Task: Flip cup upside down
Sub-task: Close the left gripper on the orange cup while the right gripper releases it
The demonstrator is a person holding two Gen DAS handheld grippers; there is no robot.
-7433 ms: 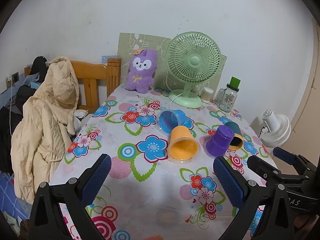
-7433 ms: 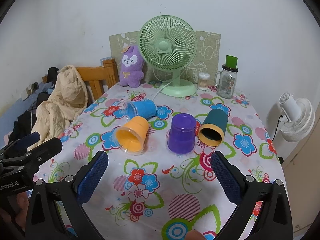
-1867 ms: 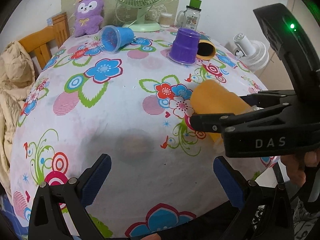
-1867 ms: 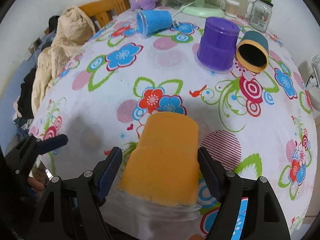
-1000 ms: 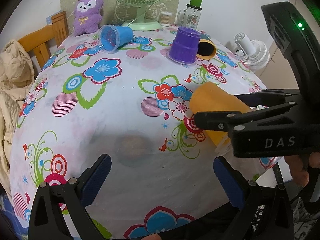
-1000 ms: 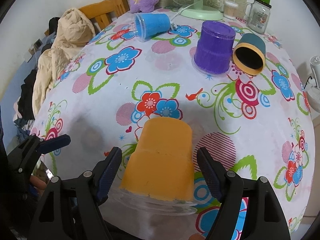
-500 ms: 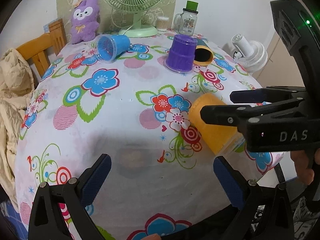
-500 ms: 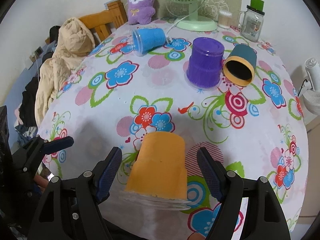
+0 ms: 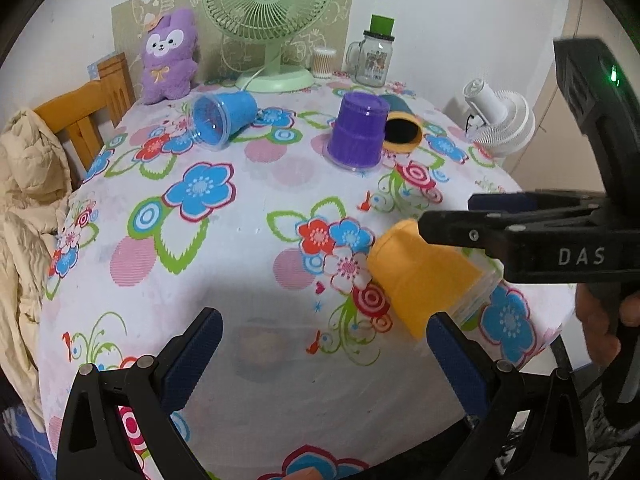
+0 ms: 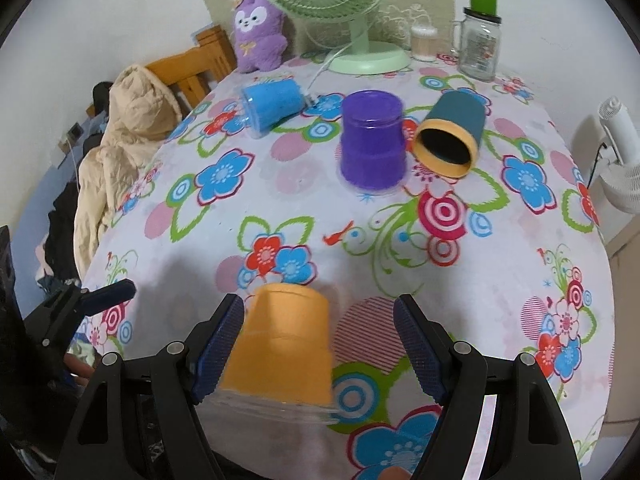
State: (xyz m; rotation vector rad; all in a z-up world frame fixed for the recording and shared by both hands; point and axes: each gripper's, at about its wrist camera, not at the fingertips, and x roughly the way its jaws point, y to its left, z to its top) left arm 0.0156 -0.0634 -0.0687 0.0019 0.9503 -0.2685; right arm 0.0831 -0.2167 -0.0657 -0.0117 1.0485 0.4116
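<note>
An orange cup (image 10: 284, 344) stands upside down near the front edge of the flowered table (image 10: 500, 292). It sits between the open jaws of my right gripper (image 10: 320, 344), close to the left finger, with a gap to the right finger. It also shows in the left wrist view (image 9: 424, 280), partly behind the right gripper's body. My left gripper (image 9: 320, 356) is open and empty above the table's front left. A purple cup (image 10: 372, 144) stands upside down. A blue cup (image 10: 272, 106) and a teal cup (image 10: 452, 136) lie on their sides.
A green fan (image 10: 352, 12), a purple plush toy (image 10: 258, 32), a glass jar with a green lid (image 10: 478, 40) and a small white container (image 10: 424, 42) stand at the back. A wooden chair with a beige coat (image 10: 128, 140) is at the left. A white fan (image 10: 620, 152) stands off the table's right.
My right gripper's jaws have widened and pulled back from the orange cup, which now stands upside down on the table. Both grippers have risen and drawn back.
</note>
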